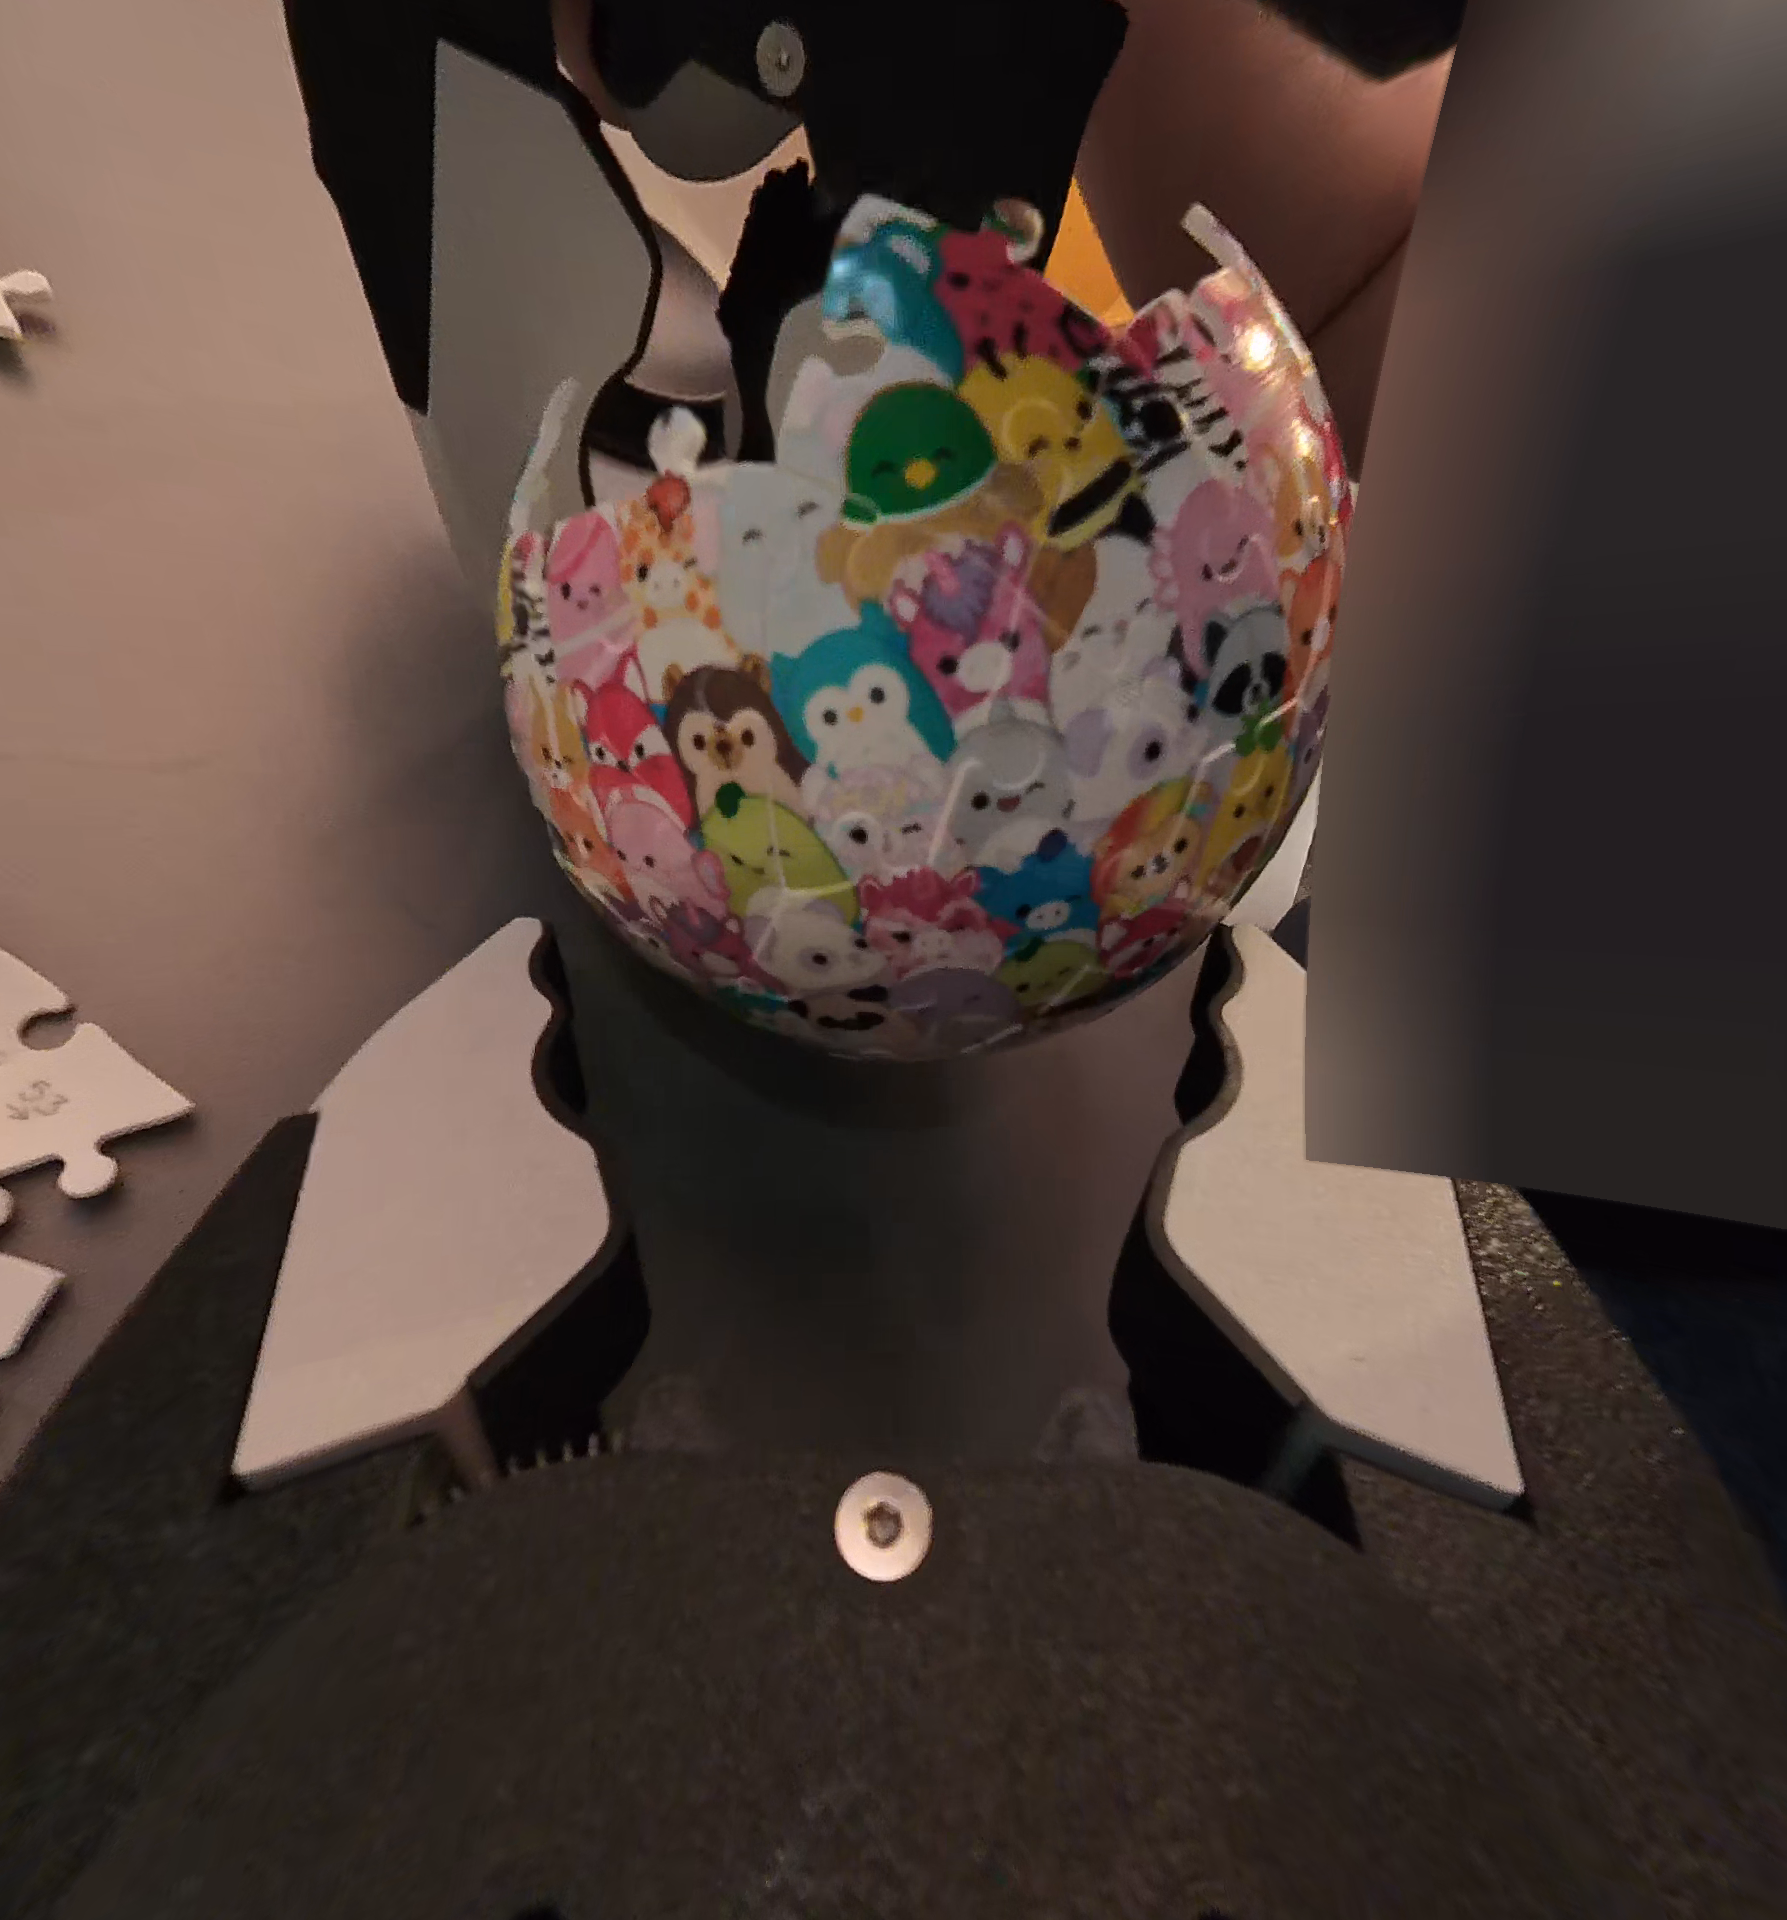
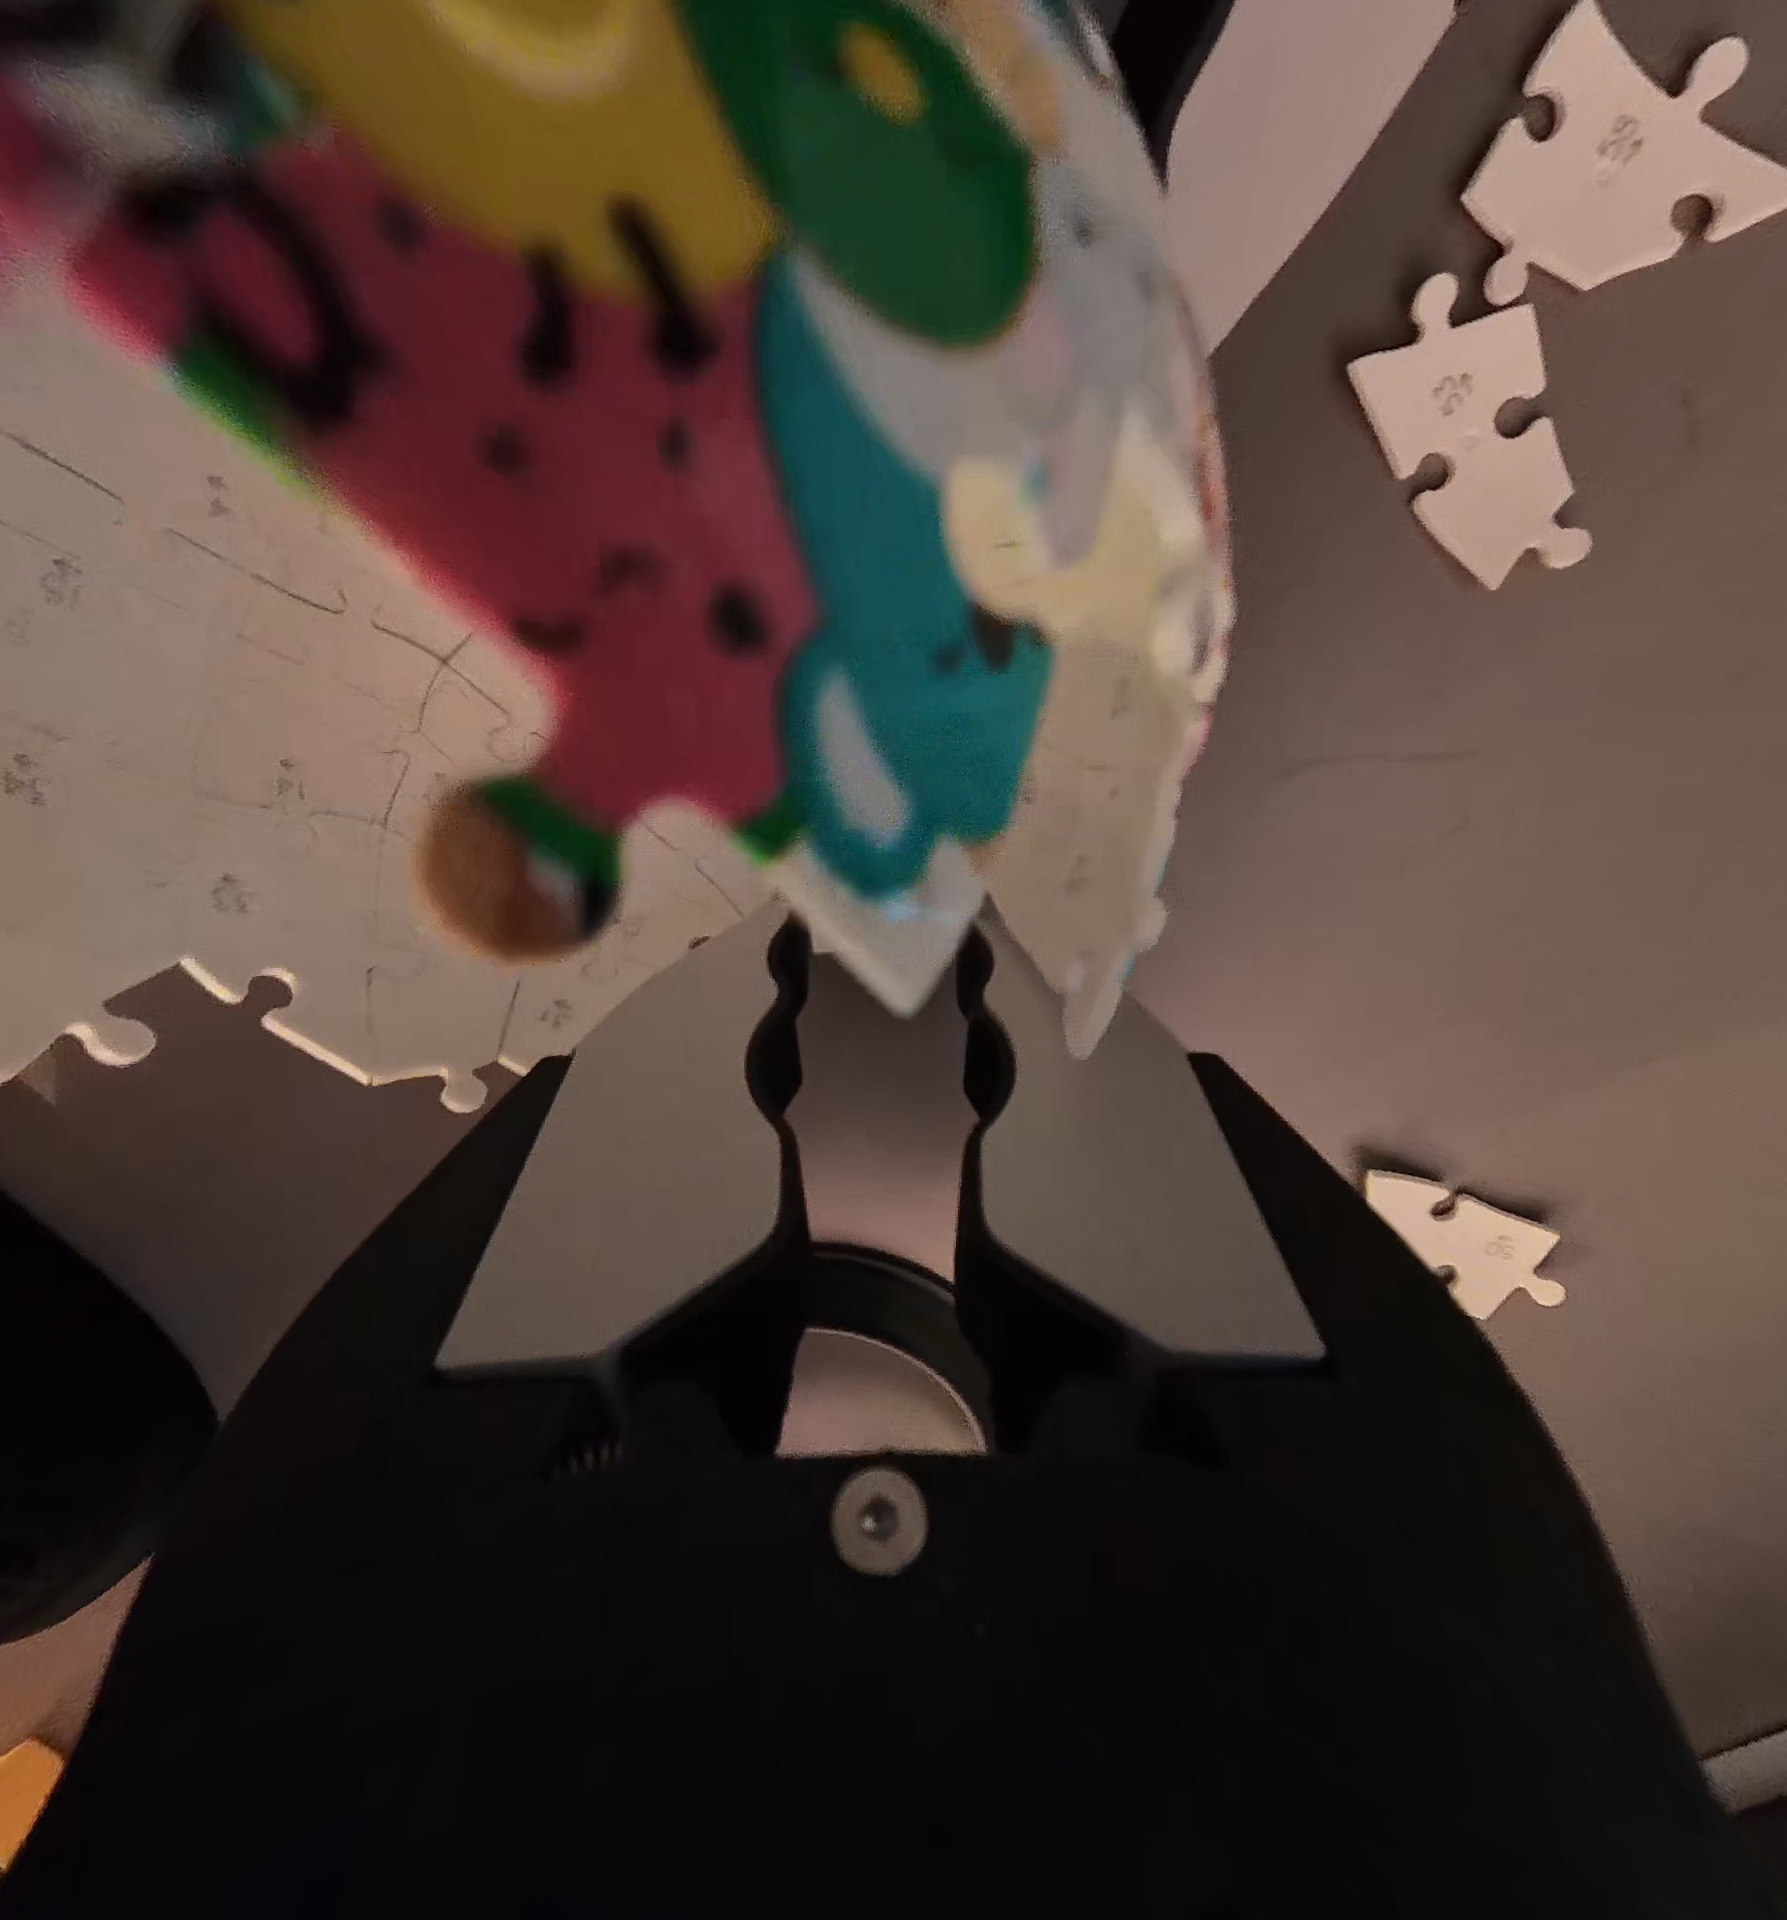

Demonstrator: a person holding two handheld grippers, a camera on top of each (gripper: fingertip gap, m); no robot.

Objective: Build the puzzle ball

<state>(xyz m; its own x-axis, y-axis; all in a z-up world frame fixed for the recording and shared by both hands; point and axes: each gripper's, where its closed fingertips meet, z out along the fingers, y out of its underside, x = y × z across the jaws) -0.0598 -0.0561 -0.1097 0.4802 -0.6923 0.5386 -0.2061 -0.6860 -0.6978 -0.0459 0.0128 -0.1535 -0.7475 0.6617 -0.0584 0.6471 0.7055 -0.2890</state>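
Two fingers of the right gripper pinch a puzzle piece (teal print, white edge) at the jagged open rim of the puzzle ball. The left gripper stands spread wide, its fingertips flanking the ball's lower curve; whether they touch it cannot be told. Farther out, loose pieces lie white side up on the grey table.

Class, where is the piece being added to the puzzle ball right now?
In the right wrist view, the teal piece sits at centre, pinched by the right gripper against the puzzle ball at its open rim.
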